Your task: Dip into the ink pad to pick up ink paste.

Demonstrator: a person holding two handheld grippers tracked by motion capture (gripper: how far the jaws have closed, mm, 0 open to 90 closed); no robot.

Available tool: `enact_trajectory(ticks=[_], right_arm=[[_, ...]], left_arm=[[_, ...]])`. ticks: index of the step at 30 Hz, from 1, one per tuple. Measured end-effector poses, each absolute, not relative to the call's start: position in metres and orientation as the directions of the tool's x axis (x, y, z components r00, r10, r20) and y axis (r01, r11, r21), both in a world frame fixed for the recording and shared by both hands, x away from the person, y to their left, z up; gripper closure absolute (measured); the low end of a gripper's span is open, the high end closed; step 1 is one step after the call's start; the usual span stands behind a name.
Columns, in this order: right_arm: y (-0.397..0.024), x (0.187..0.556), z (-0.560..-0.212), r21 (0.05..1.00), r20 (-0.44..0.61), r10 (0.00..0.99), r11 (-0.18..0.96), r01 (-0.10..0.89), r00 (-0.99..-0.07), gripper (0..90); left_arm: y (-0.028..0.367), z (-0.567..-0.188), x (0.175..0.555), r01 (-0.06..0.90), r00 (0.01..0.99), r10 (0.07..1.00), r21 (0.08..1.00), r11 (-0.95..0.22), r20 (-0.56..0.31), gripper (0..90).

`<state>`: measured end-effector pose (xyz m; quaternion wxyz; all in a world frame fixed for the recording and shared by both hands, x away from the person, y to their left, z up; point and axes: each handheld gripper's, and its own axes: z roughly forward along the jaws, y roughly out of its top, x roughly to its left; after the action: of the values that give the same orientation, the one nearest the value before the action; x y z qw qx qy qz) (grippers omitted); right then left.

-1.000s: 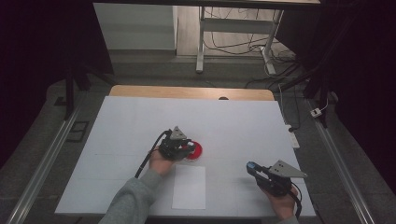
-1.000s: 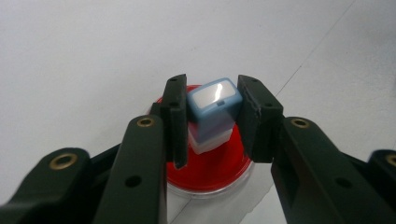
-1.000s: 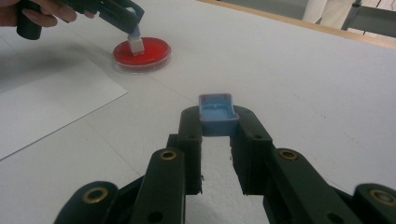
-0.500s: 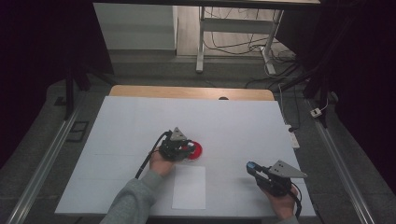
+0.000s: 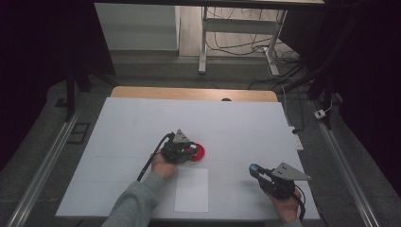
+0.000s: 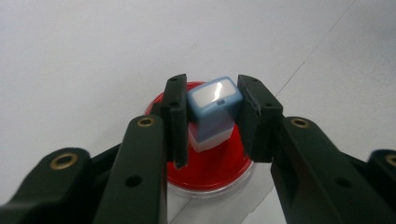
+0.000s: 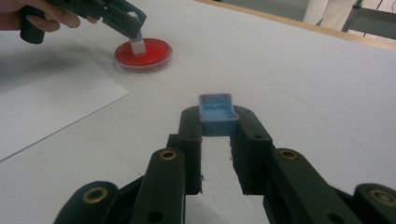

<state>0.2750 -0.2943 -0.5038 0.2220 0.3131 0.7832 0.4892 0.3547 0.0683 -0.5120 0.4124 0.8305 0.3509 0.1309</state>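
No legible text or markings

No change noted vs. earlier pics. Left gripper (image 6: 212, 119) w/ stamp (image 6: 214, 112) on ink pad (image 6: 210, 168), same spot. Right gripper (image 7: 216, 135) w/ cap (image 7: 216, 114), likewise unmoved.

White table top (image 5: 142, 123) fills centre, wooden edge (image 5: 189, 93) at far side. Grey floor (image 5: 38, 142) around, metal rails (image 5: 42, 165) left and right. Upper centre: desk legs (image 5: 203, 42), tangled cables (image 5: 246, 42). Corners dark, perhaps curtains.

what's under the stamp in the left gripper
The red ink pad in its clear dish lies under the stamp, which the left gripper clamps. The stamp hides its own face and whether it touches the pad.
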Motion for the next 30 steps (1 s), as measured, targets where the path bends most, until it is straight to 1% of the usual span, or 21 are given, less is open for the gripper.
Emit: enact_trajectory(ticks=[12,16,23,30], right_arm=[[-0.294,0.275,-0.504,0.906,-0.042,0.706,0.326,0.271,-0.707,73.8],[-0.294,0.275,-0.504,0.906,-0.041,0.706,0.325,0.272,-0.707,73.7],[-0.294,0.276,-0.504,0.905,-0.039,0.707,0.325,0.275,-0.706,73.7],[-0.294,0.275,-0.504,0.905,-0.040,0.706,0.326,0.274,-0.707,73.8]], left_arm=[[0.067,-0.511,0.353,0.467,0.719,0.692,0.776,-0.424,-0.055,66.0],[0.069,-0.504,0.353,0.460,0.719,0.694,0.782,-0.421,-0.049,65.8],[0.079,-0.485,0.355,0.450,0.709,0.701,0.815,-0.365,-0.078,65.8],[0.079,-0.484,0.359,0.457,0.706,0.703,0.813,-0.360,-0.086,65.8]])
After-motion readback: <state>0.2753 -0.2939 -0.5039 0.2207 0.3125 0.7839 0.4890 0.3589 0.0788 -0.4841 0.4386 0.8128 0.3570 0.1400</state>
